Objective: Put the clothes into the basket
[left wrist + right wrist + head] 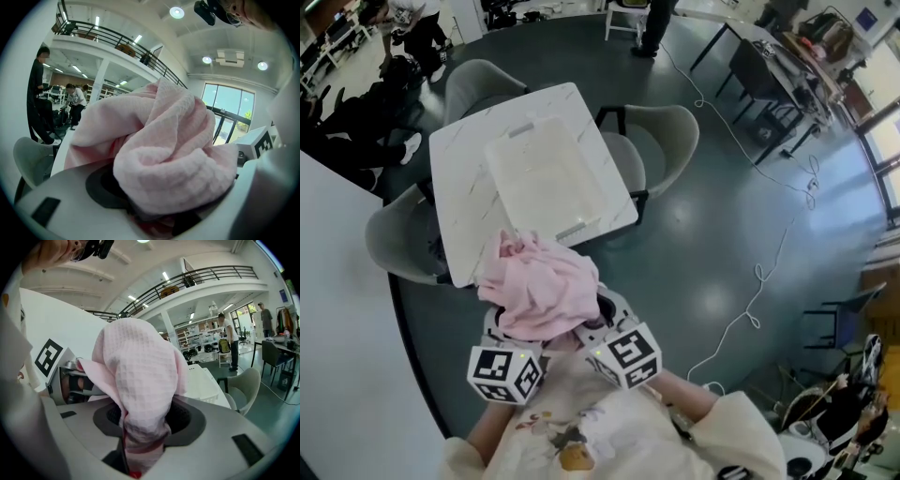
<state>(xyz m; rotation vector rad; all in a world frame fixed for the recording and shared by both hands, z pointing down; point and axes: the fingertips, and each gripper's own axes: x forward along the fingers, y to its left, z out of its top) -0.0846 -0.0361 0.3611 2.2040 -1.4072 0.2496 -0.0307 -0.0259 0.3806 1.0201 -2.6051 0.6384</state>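
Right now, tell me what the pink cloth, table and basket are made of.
Pink cloth: soft matte woven fabric, waffle grid visible. Table: smooth white top with grey veins, marble or marble-look laminate. Basket: white, smooth, probably plastic; slotted rim.

Pink cloth at the table's near edge

I hold the bunched cloth (pixel 539 286) on the left gripper (pixel 497 328) and right gripper (pixel 609 314); beyond it, the basket (pixel 581 228) sits on the table (pixel 459 187).

A pale pink waffle-knit garment (pixel 539 286) is bunched into a crumpled mound. The left tool (pixel 150 225) and the right tool (pixel 133 469) each pinch one side of it at the near edge of the white marble desk (pixel 459 187). Just beyond it, a shallow white rectangular plastic basket (pixel 544 183) lies flat on that desk.
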